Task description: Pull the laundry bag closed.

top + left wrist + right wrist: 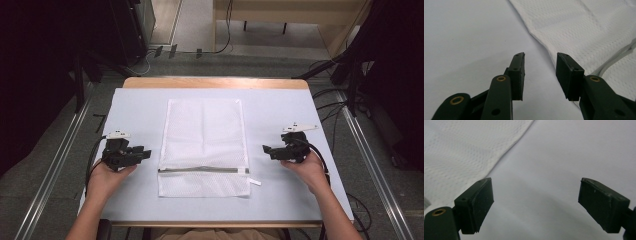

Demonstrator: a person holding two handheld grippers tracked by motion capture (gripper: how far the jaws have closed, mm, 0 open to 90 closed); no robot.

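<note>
High view first: a table [140,210] with a pale grey-blue cover and a wooden edge along its far side fills the middle of the frame, standing on a grey floor [50,165] between two metal rails.

Flat on the middle of the cover lies a white mesh laundry bag [205,130], long side running away from the person, its near end close to the person's edge of the table. A grey zipper [200,170] crosses the bag near that end, and a small white tab [255,182] pokes out on the cover just past the zipper's right end.

On either side of the bag, at about the height of the zipper, a hand holds a black gripper pointing inward at it. Left of the bag sits the left gripper [145,152], close to the bag's edge but not touching it; the left gripper view shows its jaws moderately apart with nothing between them, the bag's mesh edge [584,32] lying just ahead. Right of the bag sits the right gripper [266,150], a little farther from the fabric; its own view shows the jaws wide apart over bare cover, the bag's edge [464,147] off to the left.
</note>
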